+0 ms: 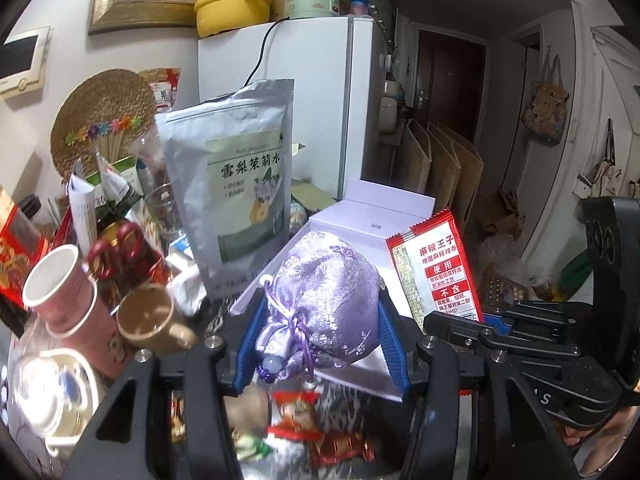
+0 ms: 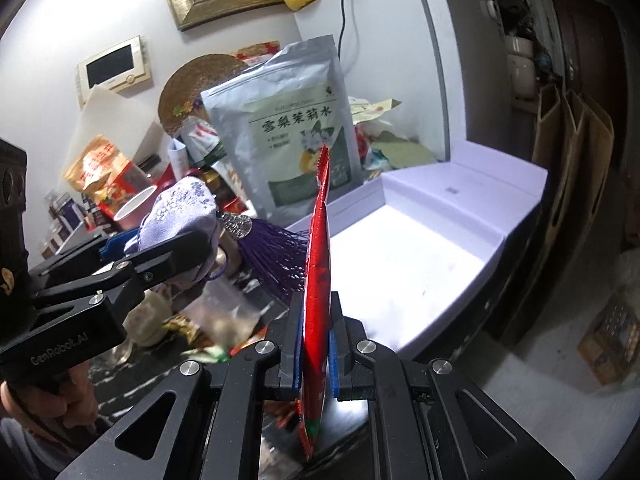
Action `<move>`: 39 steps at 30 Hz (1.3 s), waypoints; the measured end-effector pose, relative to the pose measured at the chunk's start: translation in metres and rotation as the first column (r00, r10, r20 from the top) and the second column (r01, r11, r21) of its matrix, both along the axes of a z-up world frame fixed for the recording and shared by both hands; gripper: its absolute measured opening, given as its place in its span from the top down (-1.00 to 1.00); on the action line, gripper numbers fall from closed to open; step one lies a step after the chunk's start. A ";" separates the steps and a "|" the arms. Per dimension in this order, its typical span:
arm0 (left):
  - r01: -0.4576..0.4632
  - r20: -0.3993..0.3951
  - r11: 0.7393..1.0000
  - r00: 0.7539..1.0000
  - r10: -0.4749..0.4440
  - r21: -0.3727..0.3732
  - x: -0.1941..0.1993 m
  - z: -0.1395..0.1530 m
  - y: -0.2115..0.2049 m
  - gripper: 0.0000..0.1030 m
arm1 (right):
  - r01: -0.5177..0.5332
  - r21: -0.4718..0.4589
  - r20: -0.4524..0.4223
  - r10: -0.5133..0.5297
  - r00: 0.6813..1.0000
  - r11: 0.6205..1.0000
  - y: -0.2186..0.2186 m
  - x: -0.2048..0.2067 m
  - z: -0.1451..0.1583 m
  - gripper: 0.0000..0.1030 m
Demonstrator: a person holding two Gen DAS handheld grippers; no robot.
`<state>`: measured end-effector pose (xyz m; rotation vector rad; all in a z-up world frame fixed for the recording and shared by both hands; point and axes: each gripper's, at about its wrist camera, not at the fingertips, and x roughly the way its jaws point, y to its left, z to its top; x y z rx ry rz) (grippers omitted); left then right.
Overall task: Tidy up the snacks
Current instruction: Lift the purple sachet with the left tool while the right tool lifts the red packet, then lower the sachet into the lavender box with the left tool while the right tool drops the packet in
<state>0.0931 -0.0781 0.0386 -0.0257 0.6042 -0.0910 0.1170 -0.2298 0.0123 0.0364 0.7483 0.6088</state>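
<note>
A: Our left gripper (image 1: 320, 320) is closed partly, and its blue pads (image 1: 390, 344) press on both sides of the purple satin pouch (image 1: 326, 288). The pouch hangs above the near edge of the white box (image 1: 372, 220), and its purple tassel (image 2: 276, 254) falls to the side.

B: And our right gripper (image 2: 316, 344) is almost fully closed on the red snack packet (image 2: 318, 264). We hold the packet upright by its lower part, so we see only its thin edge from this side.

A: Just beside us the white box stands open, with a bare floor and low walls.

B: Behind the box, the silver pouch (image 1: 240, 184) stands upright. On the left, the cups (image 1: 64, 288) and small wrapped snacks (image 1: 296, 416) crowd the table closely.
</note>
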 end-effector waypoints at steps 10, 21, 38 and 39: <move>-0.003 -0.072 1.000 0.997 0.004 0.003 0.070 -0.020 -0.006 -0.01 | 0.006 -0.085 -0.010 -0.007 1.000 0.996 0.000 0.061 -0.011 0.81; -0.038 -0.143 0.999 0.989 0.042 0.030 0.124 -0.044 -0.008 -0.01 | -0.021 -0.183 -0.024 0.016 1.000 0.983 0.008 0.116 -0.028 0.81; -0.044 -0.355 0.997 0.933 0.064 0.065 0.180 -0.098 -0.011 -0.01 | -0.091 -0.302 -0.124 0.056 0.991 0.949 0.024 0.166 -0.070 0.81; -0.046 -0.365 0.997 0.929 0.067 0.067 0.181 -0.101 -0.011 -0.01 | -0.097 -0.307 -0.131 0.059 0.990 0.947 0.025 0.168 -0.072 0.81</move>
